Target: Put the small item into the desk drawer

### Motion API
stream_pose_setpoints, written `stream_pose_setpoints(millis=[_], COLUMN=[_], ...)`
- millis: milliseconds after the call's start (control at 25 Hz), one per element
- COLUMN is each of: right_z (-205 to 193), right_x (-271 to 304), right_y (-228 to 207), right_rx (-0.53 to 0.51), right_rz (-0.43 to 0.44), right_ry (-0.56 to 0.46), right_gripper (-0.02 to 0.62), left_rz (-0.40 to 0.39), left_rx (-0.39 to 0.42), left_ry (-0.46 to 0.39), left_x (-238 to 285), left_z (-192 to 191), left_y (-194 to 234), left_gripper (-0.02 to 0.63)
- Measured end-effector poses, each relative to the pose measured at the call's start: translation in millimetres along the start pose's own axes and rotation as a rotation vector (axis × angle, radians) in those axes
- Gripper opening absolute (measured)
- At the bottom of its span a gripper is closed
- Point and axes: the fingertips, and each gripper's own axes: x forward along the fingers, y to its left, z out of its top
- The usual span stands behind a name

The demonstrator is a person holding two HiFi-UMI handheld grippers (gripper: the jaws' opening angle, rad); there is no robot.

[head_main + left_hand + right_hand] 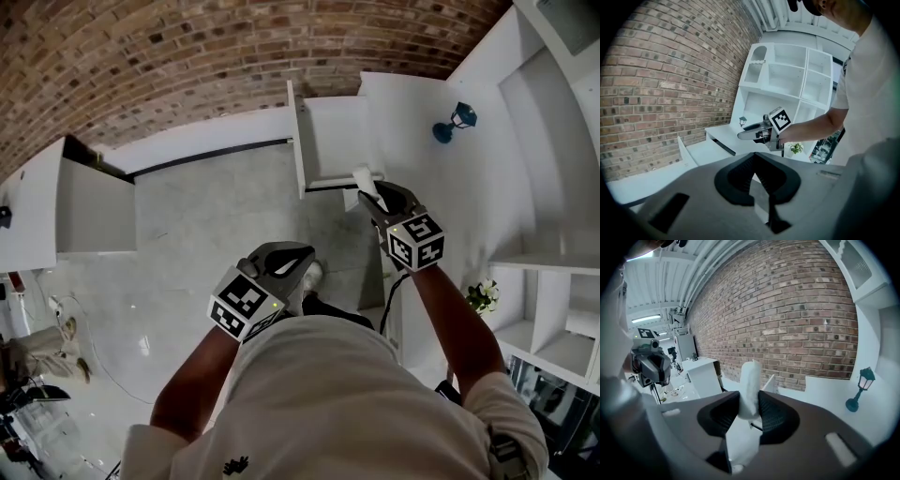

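Two grippers are seen in front of the person, above a pale marble floor (197, 234). The right gripper (371, 195) is held forward, toward a white desk (408, 98) that is set against a brick wall (187, 56). Its jaws are closed on a small white item (364, 180), which looks soft and long. In the right gripper view the item (750, 383) is pinched between the two dark pads of the right gripper (751, 401) and stands up beyond them, a little tilted.

One drawer (330, 127) of the desk is pulled out and is seen open from above. The item is held in the air at the near right corner of this drawer; it is not lying inside.

The left gripper (296, 262) is held lower and nearer to the body, well apart from the drawer. In the left gripper view its jaws (754, 157) are pressed together at the tips, and nothing is seen between them. The right gripper (743, 135) is also shown in that view, over the desk, with the white shelves (787, 70) behind it.

A small teal lamp (454, 122) is placed on the desk, to the right of the drawer. A small potted plant (482, 296) is seen on a lower shelf at the right.
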Motion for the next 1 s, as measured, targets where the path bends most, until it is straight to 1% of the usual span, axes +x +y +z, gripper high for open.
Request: stream_pose_setpoints(millis=[120,240,440,560,720,840,1000], right_z=[1.6,-2.2,-11.0,-21.7,-40.3,-57.4,-84.2], right_x=[26.2,53.0,107.3,138.1,173.9,206.0,244.3], right_y=[-21.4,-36.1,-65.0,-83.9,-110.5,-131.8,-154.5], right_rx=[-0.015,-0.047,-0.085,-0.102,-0.076,-0.048,-0.001], right_rz=[0.003,0.000,-0.031,-0.054,-0.100,-0.131,-0.162], right_ry=[0.014,0.044,0.096,0.149,0.228,0.284,0.359], right_gripper=[0.138,0.138,0.138,0.138,0.138,0.138,0.138], left_rz=[0.009,0.002,-0.010,-0.032,-0.070,-0.080,-0.101], left_rx=[-0.007,-0.022,-0.029,-0.018,0.007,-0.006,-0.004], left_ry=[-0.009,-0.002,0.015,0.031,0.042,0.052,0.086], left_x=[14.9,23.5,32.6,41.3,45.0,49.8,57.5], left_z=[11.0,15.1,17.0,21.2,35.4,37.2,35.2], left_y=[16.1,27.3,63.4,85.3,117.3,149.8,184.9], left_gripper=[0.005,0.005,0.005,0.005,0.005,0.005,0.005])
